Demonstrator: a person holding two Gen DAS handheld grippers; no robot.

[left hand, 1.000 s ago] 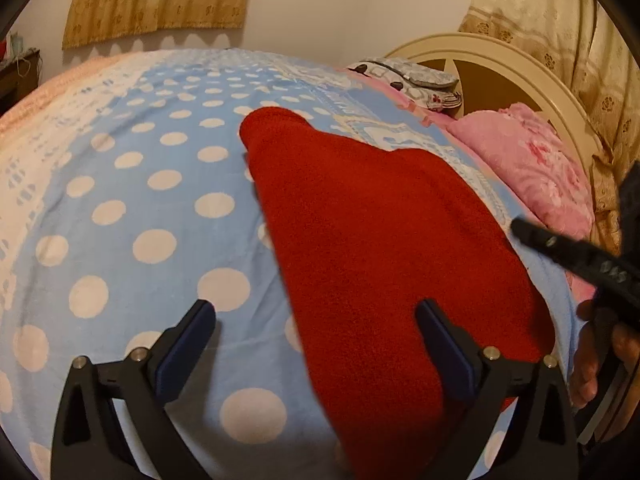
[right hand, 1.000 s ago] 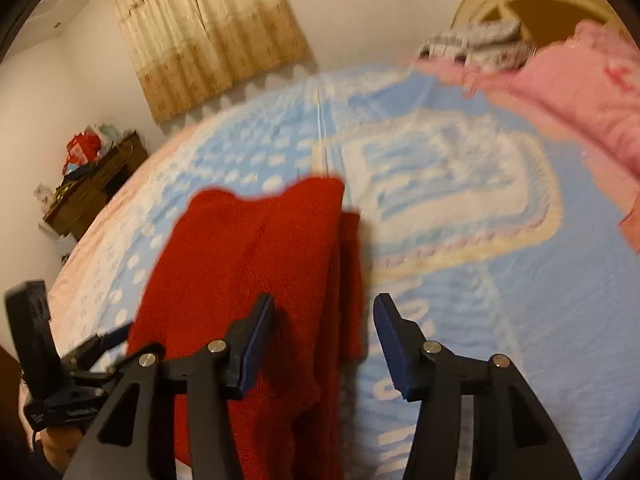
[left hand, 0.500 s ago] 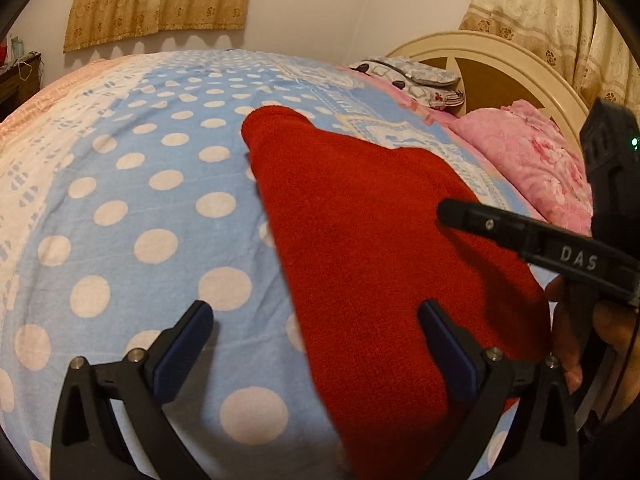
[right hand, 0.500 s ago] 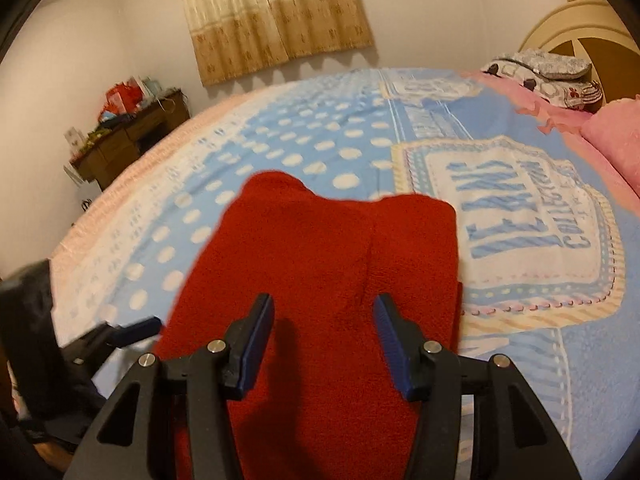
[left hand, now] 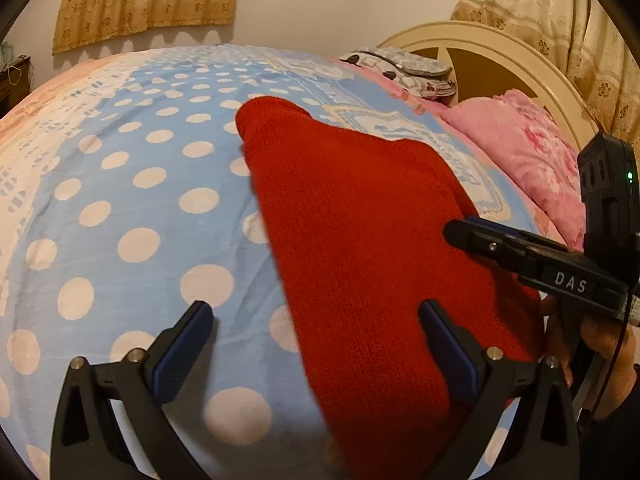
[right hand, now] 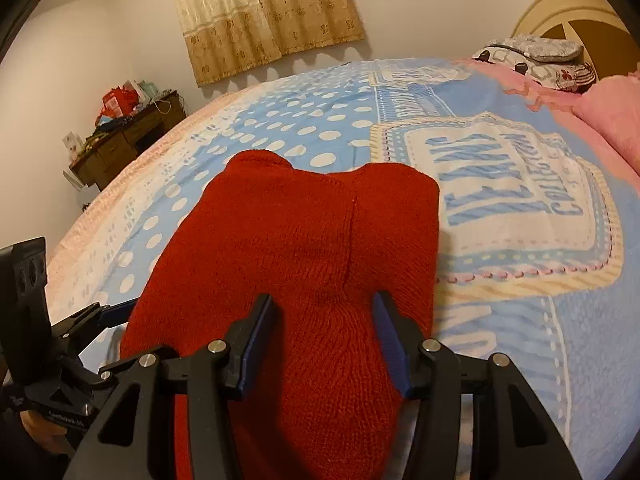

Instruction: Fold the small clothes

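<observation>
Right hand-held gripper [right hand: 326,332], jaws apart, poised over the near end of a red knitted garment [right hand: 304,264] lying folded on a blue bedspread with white polka dots [left hand: 132,208]. Left hand-held gripper [left hand: 316,344], jaws wide apart, straddles the garment's left edge. Pink fleece pillow [left hand: 532,160] lies near the cream headboard [left hand: 480,46].

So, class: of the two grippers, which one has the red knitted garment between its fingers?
The right gripper: both its open fingers straddle the red knitted garment. The left gripper spans the garment's edge, one finger over the dotted bedspread.
</observation>
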